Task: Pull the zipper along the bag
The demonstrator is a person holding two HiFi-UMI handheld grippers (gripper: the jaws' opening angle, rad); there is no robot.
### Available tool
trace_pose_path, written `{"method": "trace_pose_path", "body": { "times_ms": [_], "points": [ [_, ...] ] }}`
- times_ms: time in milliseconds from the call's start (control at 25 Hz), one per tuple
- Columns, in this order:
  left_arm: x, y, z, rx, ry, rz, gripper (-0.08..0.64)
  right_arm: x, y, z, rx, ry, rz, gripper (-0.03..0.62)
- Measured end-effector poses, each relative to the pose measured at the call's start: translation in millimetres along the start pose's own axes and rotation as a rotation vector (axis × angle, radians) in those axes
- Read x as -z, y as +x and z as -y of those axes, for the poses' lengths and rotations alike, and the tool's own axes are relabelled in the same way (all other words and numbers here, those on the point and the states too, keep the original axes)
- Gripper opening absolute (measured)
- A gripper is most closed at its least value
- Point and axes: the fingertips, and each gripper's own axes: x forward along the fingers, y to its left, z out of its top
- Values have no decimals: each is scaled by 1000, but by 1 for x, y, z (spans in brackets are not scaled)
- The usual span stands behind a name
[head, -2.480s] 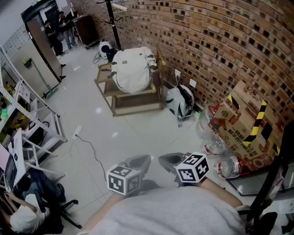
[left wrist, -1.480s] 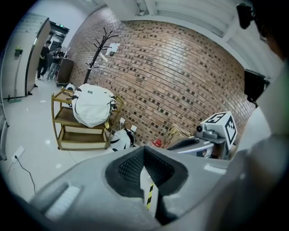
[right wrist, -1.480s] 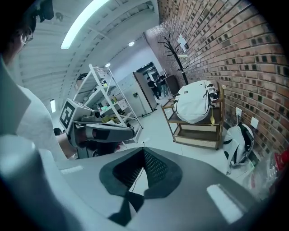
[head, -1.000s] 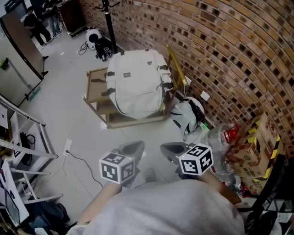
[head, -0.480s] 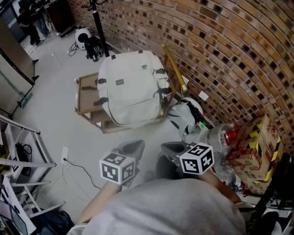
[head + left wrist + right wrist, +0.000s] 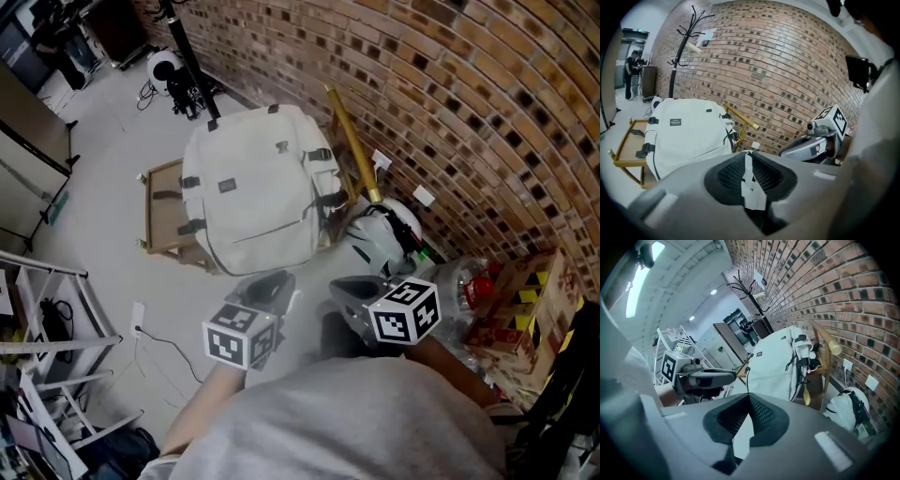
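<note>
Only overhead, the cardboard box [image 6: 531,292]; left gripper [image 6: 748,155] opening, empty; right gripper [image 6: 749,398] closed, empty.

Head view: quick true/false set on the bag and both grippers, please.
1. The white backpack rests on a wooden frame. True.
2. The left gripper grips the zipper. False: it is short of the backpack, its jaws opening with nothing between them.
3. The right gripper is shut and empty. True.
4. The backpack lies flat on the floor, far from any wall. False: it sits on the frame, next to the brick wall.
</note>
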Motion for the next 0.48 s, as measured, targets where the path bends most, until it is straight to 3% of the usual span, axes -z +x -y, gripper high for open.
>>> {"method": "trace_pose_path", "body": {
  "times_ms": [240,480],
  "points": [
    [-33,71,-15,-25,88,-46,83,-25,-10,63,21,45,-11,-2],
    [-51,131,-33,-109,251,-124,158,-34,-22,109,41,82,-40,-3]
  ]
}}
